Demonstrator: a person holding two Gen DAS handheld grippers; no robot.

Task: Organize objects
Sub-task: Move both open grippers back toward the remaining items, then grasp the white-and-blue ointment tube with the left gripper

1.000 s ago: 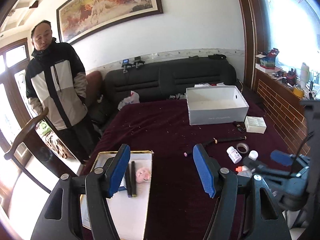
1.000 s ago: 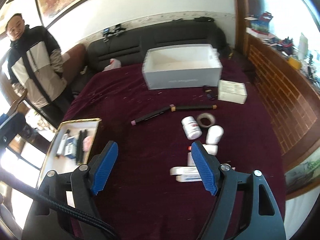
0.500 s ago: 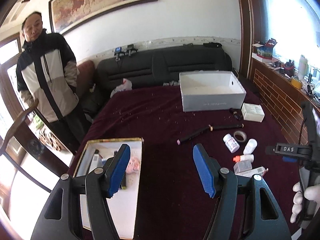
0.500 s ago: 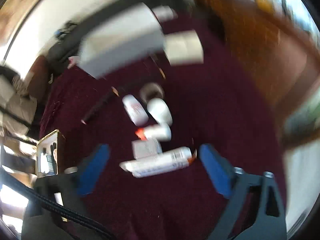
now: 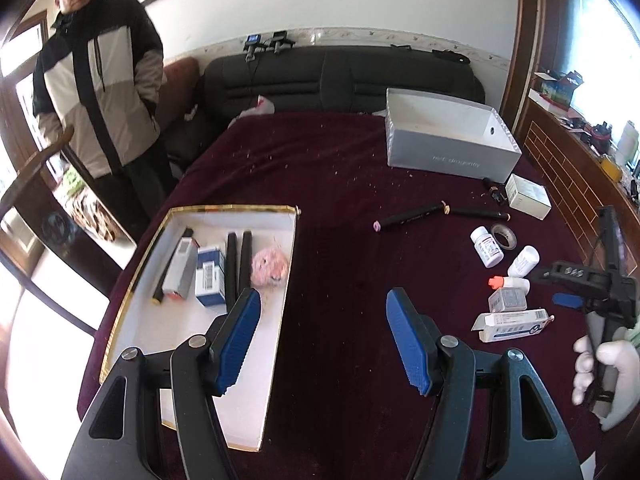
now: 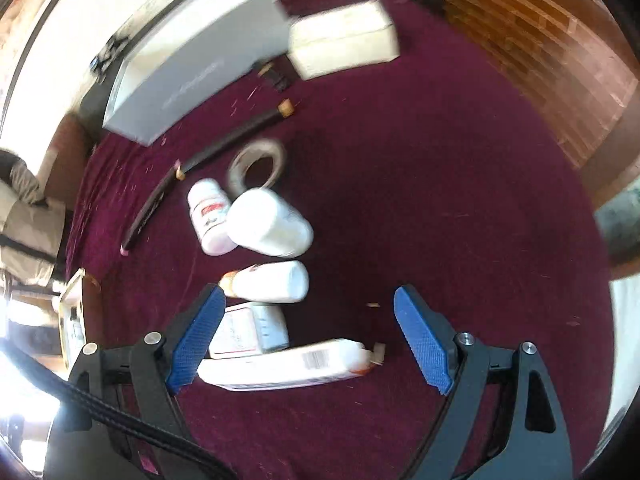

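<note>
Left tool (image 5: 322,334) and right tool (image 6: 306,334), both spread wide, nothing held.

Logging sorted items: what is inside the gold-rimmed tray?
The gold-rimmed tray holds a pink fuzzy toy, two black markers, a blue-white box and a grey pack. The left gripper hides its near part.

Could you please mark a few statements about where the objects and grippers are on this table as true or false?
1. The pink fluffy ball lies inside the gold-edged tray. True.
2. The right gripper is shut on a white bottle. False: its fingers stand wide apart, holding nothing, above the long medicine box.
3. The left gripper is open and empty. True.
4. The tape roll sits inside the grey open box. False: it lies on the maroon cloth, beside the labelled pill bottle.
5. Two black markers lie on the cloth end to end. True.
</note>
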